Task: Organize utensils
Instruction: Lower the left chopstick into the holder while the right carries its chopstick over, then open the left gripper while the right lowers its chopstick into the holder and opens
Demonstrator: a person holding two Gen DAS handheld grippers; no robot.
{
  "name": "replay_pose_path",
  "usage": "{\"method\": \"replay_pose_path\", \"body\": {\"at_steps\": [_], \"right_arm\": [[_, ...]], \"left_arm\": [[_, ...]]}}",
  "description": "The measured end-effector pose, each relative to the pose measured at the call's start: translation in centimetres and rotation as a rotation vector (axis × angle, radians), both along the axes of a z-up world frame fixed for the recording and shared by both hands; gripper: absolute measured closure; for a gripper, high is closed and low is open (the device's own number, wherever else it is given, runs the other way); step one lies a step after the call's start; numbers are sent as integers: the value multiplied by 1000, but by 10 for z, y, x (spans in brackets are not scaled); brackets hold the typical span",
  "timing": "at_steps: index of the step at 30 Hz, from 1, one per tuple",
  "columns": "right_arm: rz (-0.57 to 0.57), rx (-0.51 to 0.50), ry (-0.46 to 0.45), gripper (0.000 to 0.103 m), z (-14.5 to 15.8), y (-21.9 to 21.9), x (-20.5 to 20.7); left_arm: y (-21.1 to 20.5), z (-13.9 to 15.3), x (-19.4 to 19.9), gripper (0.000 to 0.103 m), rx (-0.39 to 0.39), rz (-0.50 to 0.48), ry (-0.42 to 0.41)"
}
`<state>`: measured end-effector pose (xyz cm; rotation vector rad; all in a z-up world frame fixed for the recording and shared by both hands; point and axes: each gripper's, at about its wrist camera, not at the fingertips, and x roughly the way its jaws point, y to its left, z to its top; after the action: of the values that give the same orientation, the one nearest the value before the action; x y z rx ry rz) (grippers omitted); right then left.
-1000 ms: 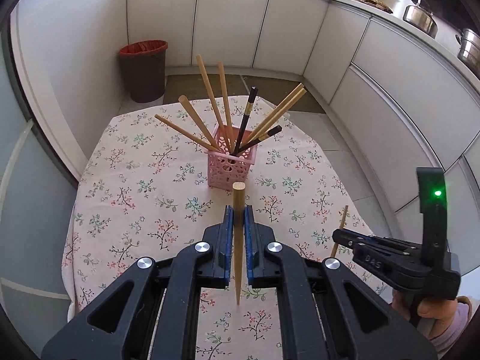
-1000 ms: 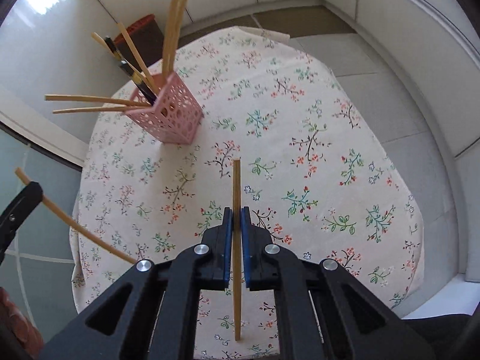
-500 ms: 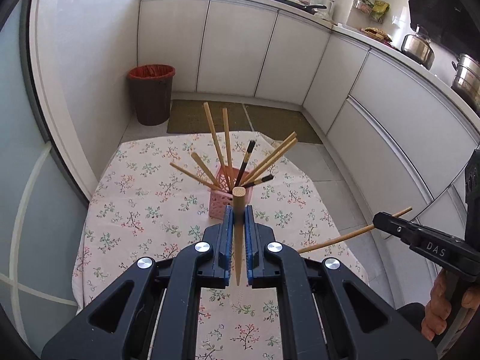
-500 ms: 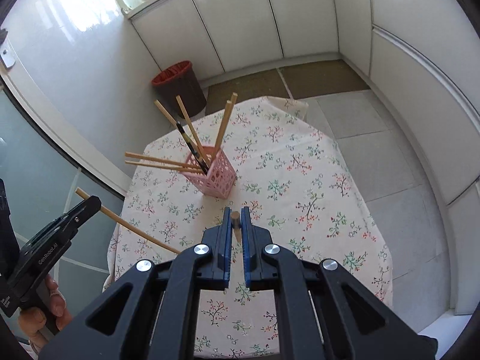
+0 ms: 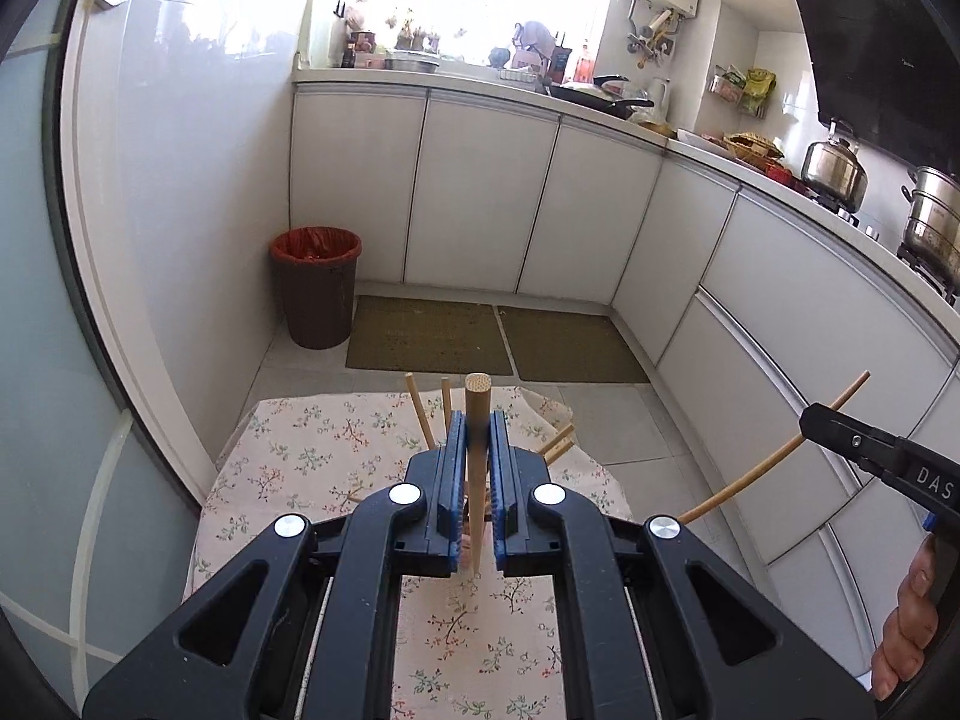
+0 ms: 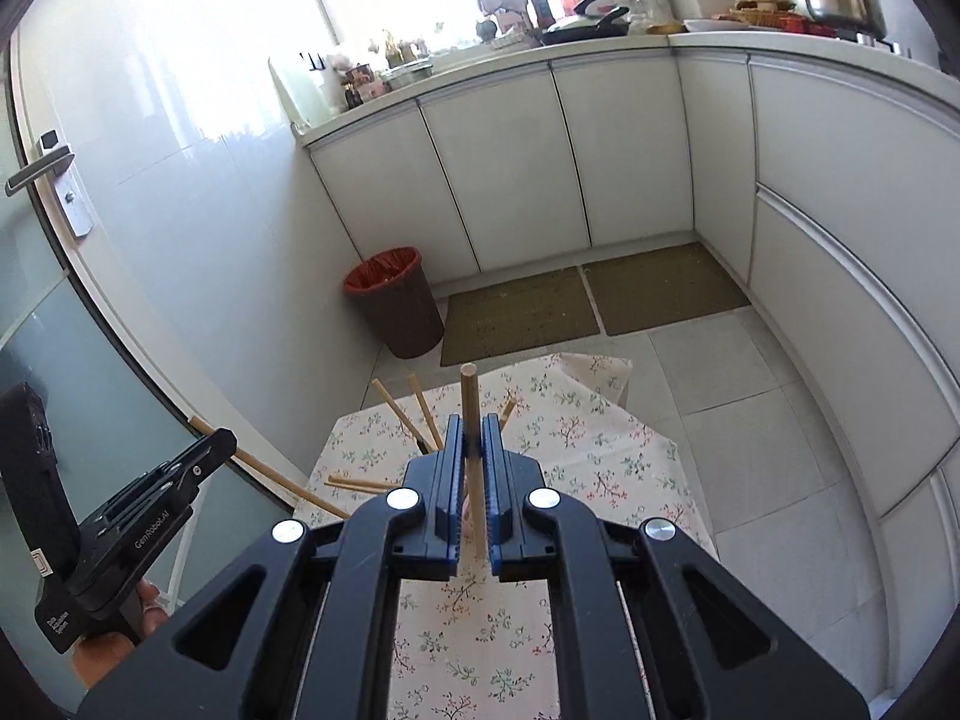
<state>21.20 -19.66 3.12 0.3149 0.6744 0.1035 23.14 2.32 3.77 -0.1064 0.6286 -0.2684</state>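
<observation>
My left gripper (image 5: 478,426) is shut on a wooden chopstick (image 5: 477,402) that stands upright between its blue pads. My right gripper (image 6: 472,429) is shut on another wooden chopstick (image 6: 469,390), also upright. Both are held high above the floral table (image 5: 300,450). The pink holder is almost hidden behind the jaws in both views; only chopstick ends (image 5: 420,402) (image 6: 396,408) stick out of it. The right gripper with its chopstick (image 5: 774,456) shows at the right of the left wrist view. The left gripper (image 6: 204,456) shows at the left of the right wrist view.
A brown bin with a red liner (image 5: 315,285) stands on the floor beyond the table. White cabinets (image 5: 480,204) run along the back and right. Two mats (image 5: 432,336) lie on the tiled floor. A glass door (image 6: 48,312) is at the left.
Both grippers have risen and tilted up, so the table and pink holder have dropped low in view behind the jaws. Each still holds its chopstick.
</observation>
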Motion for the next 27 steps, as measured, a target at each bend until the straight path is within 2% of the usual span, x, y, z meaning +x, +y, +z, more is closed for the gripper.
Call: {"method": "replay_pose_path", "body": {"at_steps": [7,12,18,22,24,25,26,27], "right_arm": [[-10,17,-38,97,11,1,22],[-4,21,-43,97,7,6,43],[2,15,-34,97,-8,13,69],[5,23,-28,97,-22,18,83],[7,19,-25,97,-29,20,88],[7,12,-24,97,-32,22,90],[8,6,-25,97,-35,23,92],[7,-1,-26,97,-37,24,93]], "left_arm": [[-9,-4,29,97,13,52,-15],[-12,-14,52,97,26,71,-5],[-14,-40,76,97,41,83,2],[-19,-68,87,95,53,81,0],[-16,-79,87,82,34,80,11],[-12,-81,84,71,15,84,4],[-7,-81,80,64,-3,101,-16],[-2,-79,76,63,-21,113,-35]]}}
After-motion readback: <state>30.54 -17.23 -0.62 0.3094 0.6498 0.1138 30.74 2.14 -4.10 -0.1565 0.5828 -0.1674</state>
